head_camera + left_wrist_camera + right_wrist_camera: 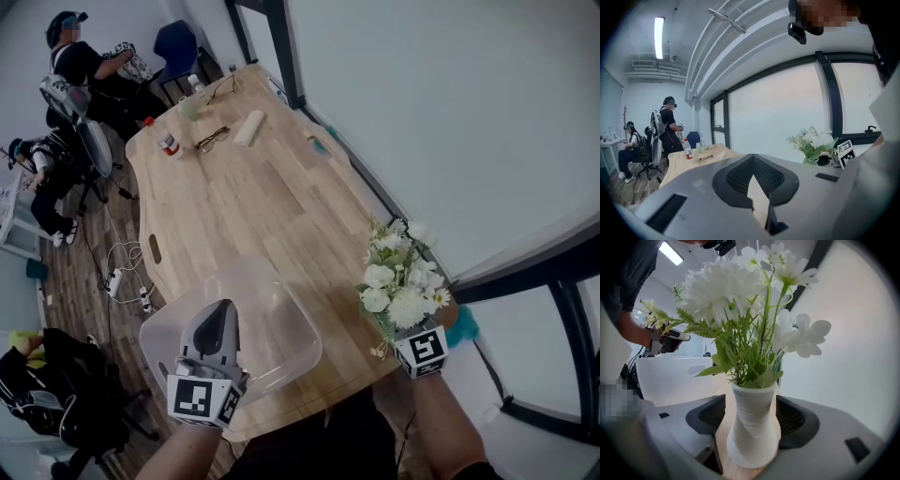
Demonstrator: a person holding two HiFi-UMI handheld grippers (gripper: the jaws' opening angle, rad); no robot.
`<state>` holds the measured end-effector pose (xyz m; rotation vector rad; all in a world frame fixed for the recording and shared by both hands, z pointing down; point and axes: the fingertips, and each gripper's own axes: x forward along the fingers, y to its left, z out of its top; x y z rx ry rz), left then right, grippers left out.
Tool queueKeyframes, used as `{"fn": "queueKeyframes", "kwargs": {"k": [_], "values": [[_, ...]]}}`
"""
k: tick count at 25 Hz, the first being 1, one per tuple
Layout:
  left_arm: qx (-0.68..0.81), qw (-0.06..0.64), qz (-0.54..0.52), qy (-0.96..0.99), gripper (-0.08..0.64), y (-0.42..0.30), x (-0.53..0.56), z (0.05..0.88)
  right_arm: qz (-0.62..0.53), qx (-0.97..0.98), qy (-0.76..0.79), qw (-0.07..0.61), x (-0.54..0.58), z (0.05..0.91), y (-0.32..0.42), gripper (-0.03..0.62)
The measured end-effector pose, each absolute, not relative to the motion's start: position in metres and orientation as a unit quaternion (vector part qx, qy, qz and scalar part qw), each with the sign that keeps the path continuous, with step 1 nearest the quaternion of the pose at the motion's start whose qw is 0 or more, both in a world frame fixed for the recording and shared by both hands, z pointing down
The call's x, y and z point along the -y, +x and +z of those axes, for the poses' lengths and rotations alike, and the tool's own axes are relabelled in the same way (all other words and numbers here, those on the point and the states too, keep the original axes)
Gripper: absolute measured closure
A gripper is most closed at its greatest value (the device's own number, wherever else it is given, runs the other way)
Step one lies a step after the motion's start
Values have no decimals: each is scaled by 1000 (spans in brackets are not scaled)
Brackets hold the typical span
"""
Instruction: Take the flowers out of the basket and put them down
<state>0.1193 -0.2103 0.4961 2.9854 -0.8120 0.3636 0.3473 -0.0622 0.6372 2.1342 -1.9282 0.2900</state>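
White flowers (398, 281) stand in a ribbed white vase (753, 427) on the wooden table (244, 197) near its right edge. My right gripper (405, 335) is around the vase, jaws open, with a strip of table showing between the left pad and the vase. A translucent plastic basket (281, 328) sits at the table's front left corner with nothing visible inside. My left gripper (218, 319) is shut on its near rim. In the left gripper view the jaws (757, 197) pinch a thin pale wall, and the flowers (813, 143) show to the right.
At the table's far end lie a red-capped bottle (169, 142), glasses (212, 139) and a pale roll (249, 127). People (75, 66) sit and stand beyond that end. Cables and a power strip (117, 281) lie on the floor at left. A window wall (450, 141) runs along the right.
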Motion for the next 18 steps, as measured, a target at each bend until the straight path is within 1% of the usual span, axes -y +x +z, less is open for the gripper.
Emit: {"fn": "queueKeyframes", "kwargs": {"k": [4, 9, 13, 18], "values": [[276, 14, 109, 955, 555, 102, 212, 487, 114, 658, 736, 113, 49, 641, 345, 238], [293, 15, 98, 951, 555, 77, 213, 476, 124, 635, 755, 108, 32, 640, 336, 238], [302, 24, 96, 948, 555, 55, 213, 473, 120, 603, 783, 101, 16, 624, 336, 238], [295, 14, 94, 951, 555, 43, 210, 468, 103, 600, 787, 97, 4, 595, 336, 239]]}}
